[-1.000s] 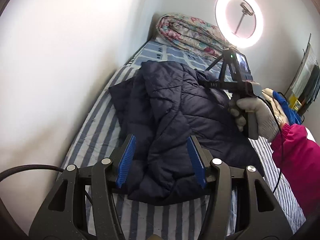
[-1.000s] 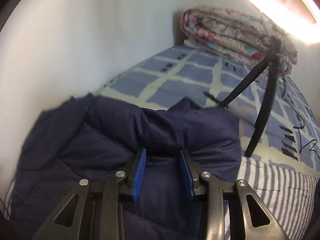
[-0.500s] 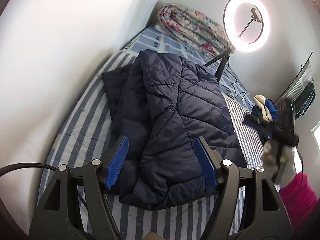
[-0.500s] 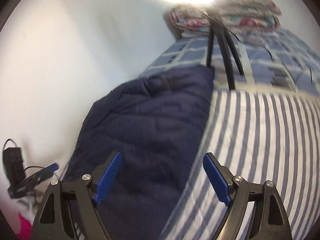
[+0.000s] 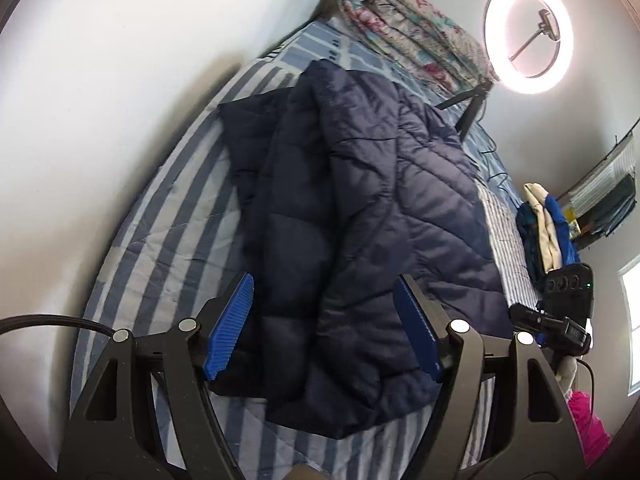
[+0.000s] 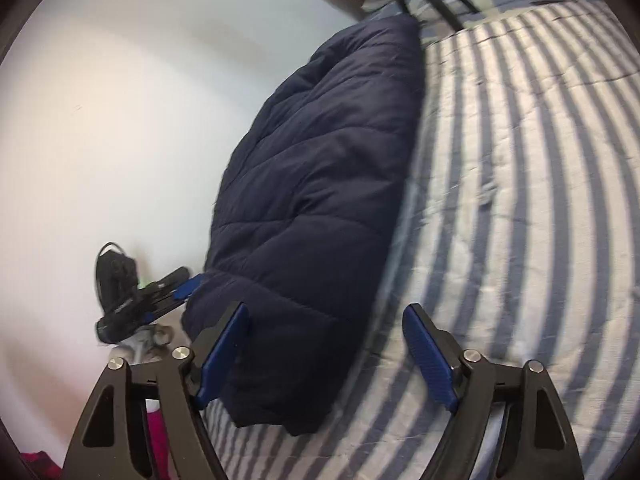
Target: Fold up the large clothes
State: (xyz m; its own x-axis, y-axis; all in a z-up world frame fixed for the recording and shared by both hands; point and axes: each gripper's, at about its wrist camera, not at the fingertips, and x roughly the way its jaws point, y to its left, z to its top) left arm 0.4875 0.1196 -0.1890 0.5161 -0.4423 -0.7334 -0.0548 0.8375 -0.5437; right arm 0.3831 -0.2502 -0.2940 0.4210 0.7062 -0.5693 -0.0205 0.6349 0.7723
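A navy quilted jacket [image 5: 360,208] lies folded lengthwise on the striped bed [image 5: 160,220], its hem toward me. My left gripper [image 5: 324,328] hovers over the near hem. Its jaws are opening, and the blue pads [image 5: 230,328] stand either side of the fabric without pressing it. In the right wrist view the jacket [image 6: 320,180] runs along the wall side. My right gripper [image 6: 326,354] is at its near corner, jaws closing but wide, pads clear of the cloth. The left gripper [image 6: 160,292] shows beyond that corner, and the right gripper [image 5: 556,312] sits at the bed's right edge.
A rolled floral quilt [image 5: 408,36] lies at the head of the bed. A lit ring light [image 5: 528,36] stands on a tripod [image 5: 468,112] beside it. A pile of clothes [image 5: 544,228] sits at the right. A white wall [image 5: 100,80] borders the left. A pink sleeve [image 5: 588,428] is at lower right.
The right gripper let go of the jacket's far fold, swung back to the near right corner and widened. The left gripper's jaws spread and it sank toward the hem.
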